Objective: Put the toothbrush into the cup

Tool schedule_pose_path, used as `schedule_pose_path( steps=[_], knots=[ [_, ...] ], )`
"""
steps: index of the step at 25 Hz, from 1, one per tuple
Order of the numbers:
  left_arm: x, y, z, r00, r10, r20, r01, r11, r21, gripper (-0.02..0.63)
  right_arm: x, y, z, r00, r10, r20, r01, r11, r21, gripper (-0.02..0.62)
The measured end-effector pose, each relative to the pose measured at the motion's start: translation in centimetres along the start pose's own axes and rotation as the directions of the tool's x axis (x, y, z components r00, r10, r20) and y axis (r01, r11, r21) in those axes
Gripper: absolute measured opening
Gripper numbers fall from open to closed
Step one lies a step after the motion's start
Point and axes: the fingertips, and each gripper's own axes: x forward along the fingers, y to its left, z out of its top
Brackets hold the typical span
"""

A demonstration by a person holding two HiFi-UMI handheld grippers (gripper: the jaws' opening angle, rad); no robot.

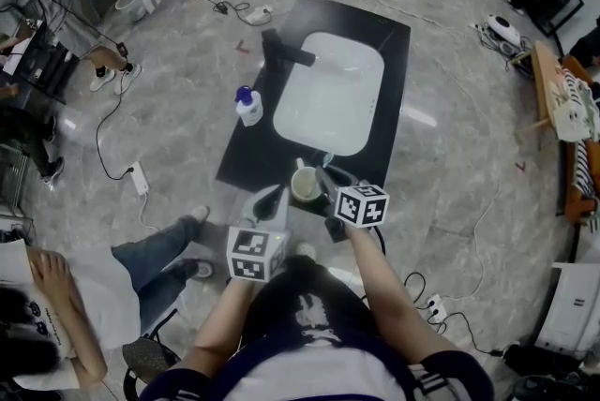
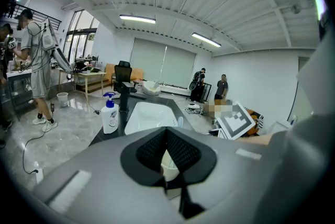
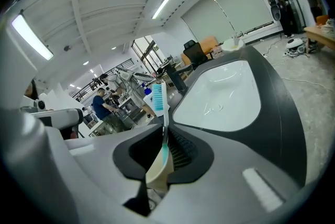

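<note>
Black worktop (image 1: 394,24): white sink (image 1: 328,95), faucet (image 1: 281,48) at its 10 o'clock, soap bottle (image 1: 247,106) at 9, cup (image 1: 306,185) at 6. Left claw (image 2: 166,133) clamped on cup wall. Right claw (image 3: 164,131) at cup's 4 o'clock, pinching toothbrush (image 3: 159,100). Toothbrush long axis runs along claw, bristle head out past tips.

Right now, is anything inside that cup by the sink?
The cup looks empty where its mouth shows, but the right claw covers part of it. The toothbrush is clamped in that claw; whether its lower end reaches inside is hidden.
</note>
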Motion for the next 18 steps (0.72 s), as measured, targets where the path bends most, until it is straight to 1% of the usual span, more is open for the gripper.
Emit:
schedule_pose_path(
  steps=[7,12,18],
  knots=[
    [0.0,-0.1,-0.2,1.000,0.003,-0.001,-0.003,1.000,0.002,0.000,-0.3,-0.2,-0.5,1.000,0.008,-0.008,-0.008,1.000,0.009,0.058],
    [0.1,-0.2,-0.4,1.000,0.002,-0.003,-0.002,1.000,0.003,0.000,-0.7,0.0,-0.4,1.000,0.021,-0.001,-0.021,1.000,0.016,0.101],
    [0.1,-0.2,-0.5,1.000,0.001,-0.007,-0.001,1.000,0.004,0.000,-1.5,0.5,0.0,0.999,0.038,0.021,-0.039,0.999,0.028,0.103]
  ],
)
